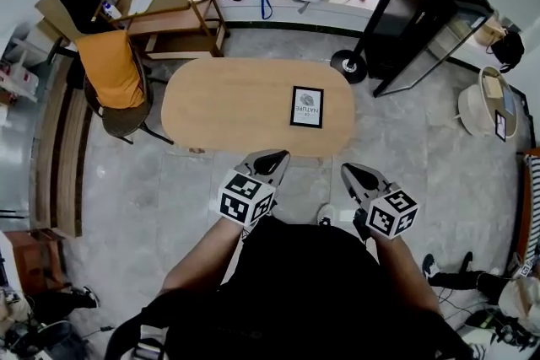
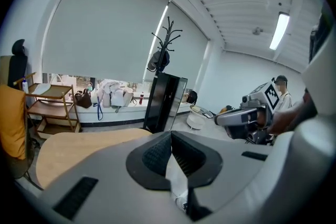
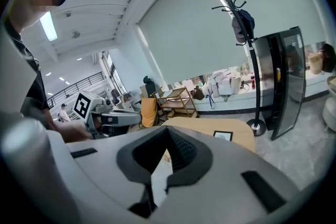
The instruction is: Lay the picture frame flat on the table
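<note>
Picture frame (image 1: 306, 106) lying flat on the oval surface (image 1: 219, 101); left tool (image 1: 272, 158) and right tool (image 1: 352, 173), jaws closed and empty, held short of its near edge.

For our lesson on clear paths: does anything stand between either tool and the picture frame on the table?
Nothing visible does. The picture frame lies flat on the table. The left tool and right tool hang short of its near edge, with only floor and bare tabletop between them and the frame.

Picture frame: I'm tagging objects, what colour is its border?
Black, on the picture frame; clearest in the head view.
</note>
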A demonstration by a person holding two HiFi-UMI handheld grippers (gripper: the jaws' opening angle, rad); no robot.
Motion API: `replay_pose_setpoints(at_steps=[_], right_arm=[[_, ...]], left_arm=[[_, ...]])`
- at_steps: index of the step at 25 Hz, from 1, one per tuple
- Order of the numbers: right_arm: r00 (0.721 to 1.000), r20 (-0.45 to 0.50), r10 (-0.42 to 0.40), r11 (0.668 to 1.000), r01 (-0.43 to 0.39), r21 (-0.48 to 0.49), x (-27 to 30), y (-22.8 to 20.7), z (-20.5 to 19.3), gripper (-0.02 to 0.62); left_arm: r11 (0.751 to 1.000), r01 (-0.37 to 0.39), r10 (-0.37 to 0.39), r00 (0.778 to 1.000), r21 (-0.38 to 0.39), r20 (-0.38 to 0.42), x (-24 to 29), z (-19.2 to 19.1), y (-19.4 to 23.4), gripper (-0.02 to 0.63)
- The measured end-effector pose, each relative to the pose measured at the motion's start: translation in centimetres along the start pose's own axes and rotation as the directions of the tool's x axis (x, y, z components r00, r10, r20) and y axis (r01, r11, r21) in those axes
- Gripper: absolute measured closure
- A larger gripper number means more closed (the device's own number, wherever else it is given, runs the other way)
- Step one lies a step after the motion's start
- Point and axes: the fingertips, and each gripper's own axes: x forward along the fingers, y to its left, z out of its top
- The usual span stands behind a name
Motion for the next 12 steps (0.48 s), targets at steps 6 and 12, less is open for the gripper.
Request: replay_pose_setpoints(at_steps=[6, 12], right_arm=[[1.0, 0.006, 0.026, 1.0, -0.026, 0.016, -1.3, -1.6, -1.2, 0.595], [0.999, 0.029, 0.04, 0.998, -0.041, 0.045, -1.5, -2.0, -1.9, 0.595]], left_arm=[[1.0, -0.013, 0.013, 0.998, 0.012, -0.054, 0.9, -1.5, -2.9, 0.601], [0.999, -0.006, 0.009, 0.998, 0.043, -0.069, 1.0, -1.6, -4.4, 0.601]])
